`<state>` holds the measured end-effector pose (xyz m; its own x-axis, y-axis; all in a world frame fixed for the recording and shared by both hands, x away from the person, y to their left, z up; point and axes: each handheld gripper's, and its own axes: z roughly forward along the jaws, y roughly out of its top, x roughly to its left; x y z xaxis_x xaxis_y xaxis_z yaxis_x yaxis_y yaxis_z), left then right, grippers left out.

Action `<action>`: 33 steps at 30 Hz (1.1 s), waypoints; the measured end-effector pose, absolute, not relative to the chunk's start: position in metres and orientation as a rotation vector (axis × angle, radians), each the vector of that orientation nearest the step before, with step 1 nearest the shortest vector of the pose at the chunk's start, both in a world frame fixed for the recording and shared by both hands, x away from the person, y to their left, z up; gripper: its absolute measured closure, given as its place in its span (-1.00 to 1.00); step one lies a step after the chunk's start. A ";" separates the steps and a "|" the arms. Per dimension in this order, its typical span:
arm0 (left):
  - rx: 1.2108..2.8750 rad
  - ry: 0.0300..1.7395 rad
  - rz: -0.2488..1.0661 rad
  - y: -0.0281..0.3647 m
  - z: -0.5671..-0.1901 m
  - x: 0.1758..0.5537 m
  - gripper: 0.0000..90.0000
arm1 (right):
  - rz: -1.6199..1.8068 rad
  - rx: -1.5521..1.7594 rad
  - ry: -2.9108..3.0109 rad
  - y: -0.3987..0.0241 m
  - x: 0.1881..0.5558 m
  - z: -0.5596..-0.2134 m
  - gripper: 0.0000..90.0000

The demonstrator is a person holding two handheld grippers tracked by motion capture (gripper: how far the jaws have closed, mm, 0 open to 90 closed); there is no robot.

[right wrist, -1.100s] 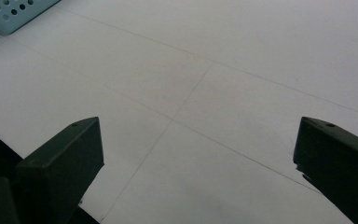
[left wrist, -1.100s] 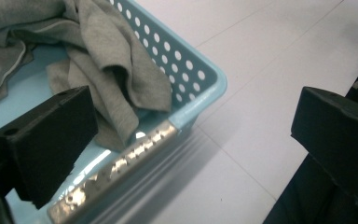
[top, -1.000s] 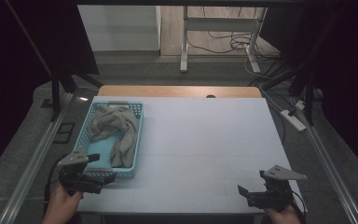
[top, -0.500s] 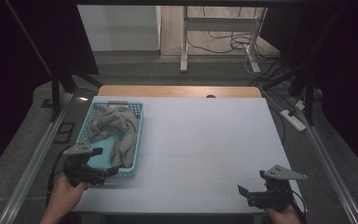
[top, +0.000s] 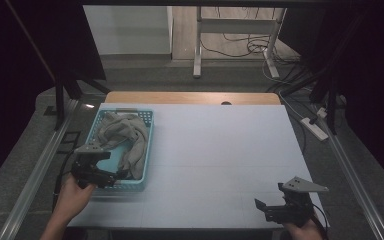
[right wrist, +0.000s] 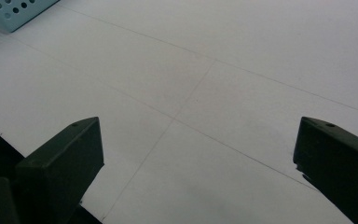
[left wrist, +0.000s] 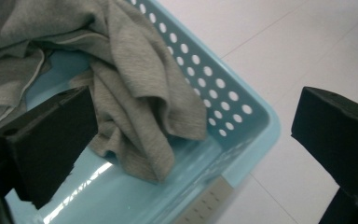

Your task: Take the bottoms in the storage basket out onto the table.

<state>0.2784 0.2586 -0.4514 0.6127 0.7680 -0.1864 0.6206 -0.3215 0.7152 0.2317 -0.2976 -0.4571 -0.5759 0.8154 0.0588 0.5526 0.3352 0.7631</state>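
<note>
Now the left gripper [left wrist: 193, 140] gapes wide astride the basket [left wrist: 242, 121] corner, seemingly not gripping the grey cloth [left wrist: 135, 102].

On my white table [top: 220, 150]: one light-blue perforated basket [top: 147, 145], one crumpled grey cloth [top: 125, 135] inside, and my two grippers, left [top: 111, 176] and right [top: 263, 208].
</note>
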 end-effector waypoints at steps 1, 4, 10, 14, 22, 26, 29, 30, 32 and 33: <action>2.053 1.099 0.247 0.259 -0.451 0.280 -1.00 | 1.096 1.214 2.271 -0.297 0.232 -0.457 -0.95; 2.067 1.116 0.247 0.258 -0.451 0.287 -1.00 | 1.092 1.209 2.275 -0.297 0.232 -0.457 -0.95; 2.077 1.127 0.241 0.257 -0.451 0.298 -1.00 | 1.085 1.203 2.283 -0.297 0.232 -0.457 -0.95; 2.080 1.132 0.230 0.255 -0.450 0.309 -1.00 | 1.078 1.199 2.289 -0.296 0.232 -0.457 -0.95; 2.101 1.141 0.216 0.245 -0.447 0.333 -1.00 | 1.077 1.196 2.291 -0.296 0.232 -0.458 -0.95; 2.105 1.144 0.212 0.239 -0.449 0.345 -1.00 | 1.080 1.194 2.291 -0.295 0.232 -0.458 -0.95; 2.116 1.153 0.216 0.236 -0.450 0.350 -1.00 | 1.081 1.193 2.293 -0.296 0.232 -0.458 -0.95; 2.123 1.167 0.221 0.234 -0.451 0.355 -0.99 | 1.081 1.192 2.293 -0.295 0.232 -0.458 -0.95; 2.129 1.173 0.225 0.232 -0.452 0.361 -0.98 | 1.082 1.190 2.294 -0.295 0.232 -0.458 -0.95; 2.132 1.181 0.234 0.231 -0.452 0.363 -0.97 | 1.081 1.188 2.294 -0.295 0.232 -0.458 -0.95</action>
